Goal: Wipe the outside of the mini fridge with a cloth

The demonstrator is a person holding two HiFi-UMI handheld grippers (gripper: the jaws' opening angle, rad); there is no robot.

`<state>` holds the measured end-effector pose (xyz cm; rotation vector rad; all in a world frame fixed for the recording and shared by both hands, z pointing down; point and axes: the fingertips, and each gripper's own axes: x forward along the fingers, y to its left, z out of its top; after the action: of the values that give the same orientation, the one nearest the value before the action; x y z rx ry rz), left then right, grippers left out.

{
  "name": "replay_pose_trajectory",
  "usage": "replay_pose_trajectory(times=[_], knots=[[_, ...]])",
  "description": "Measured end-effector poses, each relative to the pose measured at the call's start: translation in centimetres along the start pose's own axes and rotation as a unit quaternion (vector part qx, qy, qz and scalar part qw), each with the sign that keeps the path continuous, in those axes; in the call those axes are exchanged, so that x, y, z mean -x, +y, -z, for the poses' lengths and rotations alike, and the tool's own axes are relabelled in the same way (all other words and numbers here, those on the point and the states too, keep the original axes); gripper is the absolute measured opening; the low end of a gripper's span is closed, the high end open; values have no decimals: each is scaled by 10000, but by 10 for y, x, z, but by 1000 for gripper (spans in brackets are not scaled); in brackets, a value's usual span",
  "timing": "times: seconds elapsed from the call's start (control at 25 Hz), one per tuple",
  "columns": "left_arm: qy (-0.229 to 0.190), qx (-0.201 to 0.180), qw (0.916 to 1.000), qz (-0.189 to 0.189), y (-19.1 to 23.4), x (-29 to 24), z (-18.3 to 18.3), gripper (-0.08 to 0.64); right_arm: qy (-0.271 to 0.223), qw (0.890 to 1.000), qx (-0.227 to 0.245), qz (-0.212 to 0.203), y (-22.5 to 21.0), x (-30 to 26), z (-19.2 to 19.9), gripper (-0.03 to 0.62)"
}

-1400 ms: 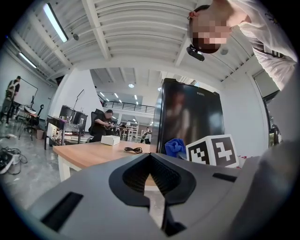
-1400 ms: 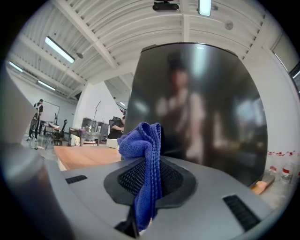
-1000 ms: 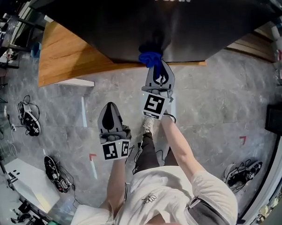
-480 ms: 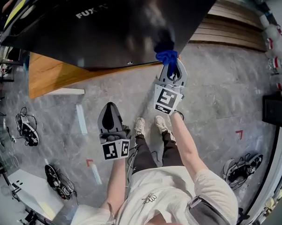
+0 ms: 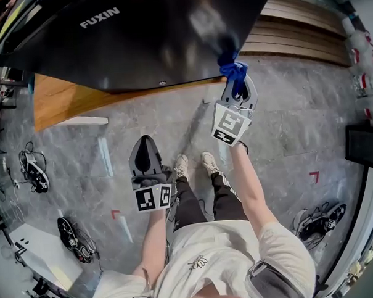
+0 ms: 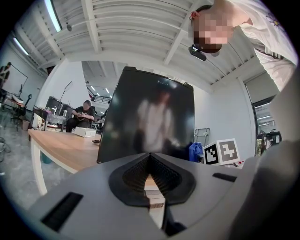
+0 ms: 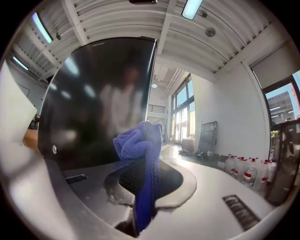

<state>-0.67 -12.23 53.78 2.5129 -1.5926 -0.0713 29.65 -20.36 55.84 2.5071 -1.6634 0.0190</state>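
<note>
The glossy black mini fridge [image 5: 144, 36] stands on a wooden table [image 5: 61, 98]; it fills the middle of the left gripper view [image 6: 150, 117] and the left of the right gripper view [image 7: 98, 98]. My right gripper [image 5: 235, 82] is shut on a bunched blue cloth [image 5: 232, 69] [image 7: 140, 140], which presses against the fridge door near its right edge. My left gripper [image 5: 145, 146] hangs lower over the floor, away from the fridge, its jaws closed with nothing between them [image 6: 151, 157].
Grey tiled floor [image 5: 296, 128] lies below, with the person's legs and shoes [image 5: 193, 166] between the grippers. Tangled cables and gear [image 5: 33, 164] lie at the left, more at the lower right [image 5: 316, 223]. Wooden slats [image 5: 305, 32] run along the upper right.
My right gripper with the blue cloth has slid rightward along the fridge door toward its right edge. The left gripper has stayed in place.
</note>
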Motion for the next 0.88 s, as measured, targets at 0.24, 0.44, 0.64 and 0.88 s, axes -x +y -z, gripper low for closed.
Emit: replay_pose_trajectory(times=[0.24,0.44,0.64,0.88], knots=[[3,39,10000,-10,11,3,3,5,1,9996,-281,16,6,16,-4,61],[-40,64,9999,-126,36,10,1,5,-203,9976,-465,-476,65,50,-20,61],[73,68,9997,-233,66,20,13,5,-636,9850,-854,-1355,176,68,-42,61],[141,-19,9984,-550,123,42,21,5,-1002,9687,-745,-2146,303,79,-39,61]])
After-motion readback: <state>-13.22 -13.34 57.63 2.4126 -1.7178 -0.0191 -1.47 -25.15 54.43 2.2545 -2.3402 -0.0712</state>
